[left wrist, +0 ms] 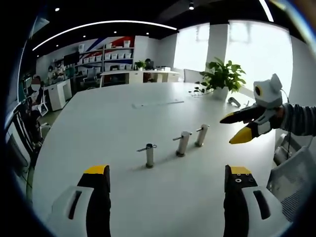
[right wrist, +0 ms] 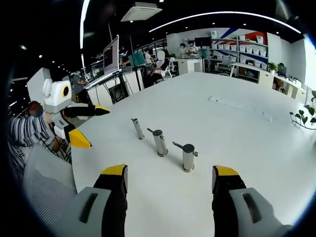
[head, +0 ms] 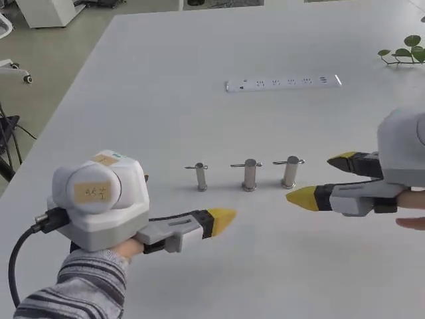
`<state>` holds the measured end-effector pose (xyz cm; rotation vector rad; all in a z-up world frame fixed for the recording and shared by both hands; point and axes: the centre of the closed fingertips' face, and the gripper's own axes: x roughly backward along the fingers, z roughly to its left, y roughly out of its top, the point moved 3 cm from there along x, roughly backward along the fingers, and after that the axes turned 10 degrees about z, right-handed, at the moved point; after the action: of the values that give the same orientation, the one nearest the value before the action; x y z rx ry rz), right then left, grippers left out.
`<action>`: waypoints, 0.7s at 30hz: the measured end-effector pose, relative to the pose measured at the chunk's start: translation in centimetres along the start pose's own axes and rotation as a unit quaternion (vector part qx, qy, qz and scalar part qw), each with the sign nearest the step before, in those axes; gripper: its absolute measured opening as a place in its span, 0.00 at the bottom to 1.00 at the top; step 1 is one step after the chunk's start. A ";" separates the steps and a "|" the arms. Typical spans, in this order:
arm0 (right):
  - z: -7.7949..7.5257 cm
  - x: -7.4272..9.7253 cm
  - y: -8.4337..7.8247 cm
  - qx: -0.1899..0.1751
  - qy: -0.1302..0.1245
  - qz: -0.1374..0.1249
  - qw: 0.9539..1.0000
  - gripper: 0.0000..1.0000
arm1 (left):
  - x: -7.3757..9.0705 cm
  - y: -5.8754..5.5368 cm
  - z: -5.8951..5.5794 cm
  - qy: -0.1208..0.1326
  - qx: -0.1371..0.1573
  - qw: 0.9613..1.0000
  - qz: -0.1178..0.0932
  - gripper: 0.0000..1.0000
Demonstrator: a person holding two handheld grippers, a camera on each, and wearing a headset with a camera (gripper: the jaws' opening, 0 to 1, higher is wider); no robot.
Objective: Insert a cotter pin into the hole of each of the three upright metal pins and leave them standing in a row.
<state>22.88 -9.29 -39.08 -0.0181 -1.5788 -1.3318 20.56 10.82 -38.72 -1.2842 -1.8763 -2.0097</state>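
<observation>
Three upright metal pins stand in a row on the white table: left pin point(head: 200, 177), middle pin point(head: 250, 175), right pin point(head: 290, 172). A cotter pin point(head: 196, 167) crosses the top of each. My left gripper point(head: 219, 216) hovers open in front of the row at the lower left, holding nothing. My right gripper point(head: 323, 178) is open beside the right pin, its fingertips a short way off it. The left gripper view shows the same row point(left wrist: 183, 142) ahead between the fingers point(left wrist: 97, 171), and the right gripper view shows the nearest pin point(right wrist: 187, 157).
A white power strip point(head: 283, 83) lies farther back on the table point(head: 166, 86). A green plant point(head: 404, 52) sits at the far right edge. The table's left edge runs diagonally, with floor and office furniture beyond it.
</observation>
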 end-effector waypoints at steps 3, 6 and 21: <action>0.3 0.3 0.1 -0.020 -0.005 -0.013 1.000 0.67 | 0.3 -0.1 0.0 0.000 0.007 1.000 -0.003 0.95; 0.7 0.5 0.2 -0.034 -0.009 -0.023 0.999 0.66 | 0.4 -0.3 0.0 0.003 0.008 1.000 -0.001 0.94; 1.2 0.7 0.2 -0.049 -0.030 -0.032 0.998 0.66 | 0.9 -0.5 -0.2 0.005 0.016 1.000 -0.003 0.91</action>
<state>21.89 -8.69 -38.29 -0.0700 -1.5746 -1.4691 19.63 11.17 -38.53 -1.2598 -1.9027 -1.9781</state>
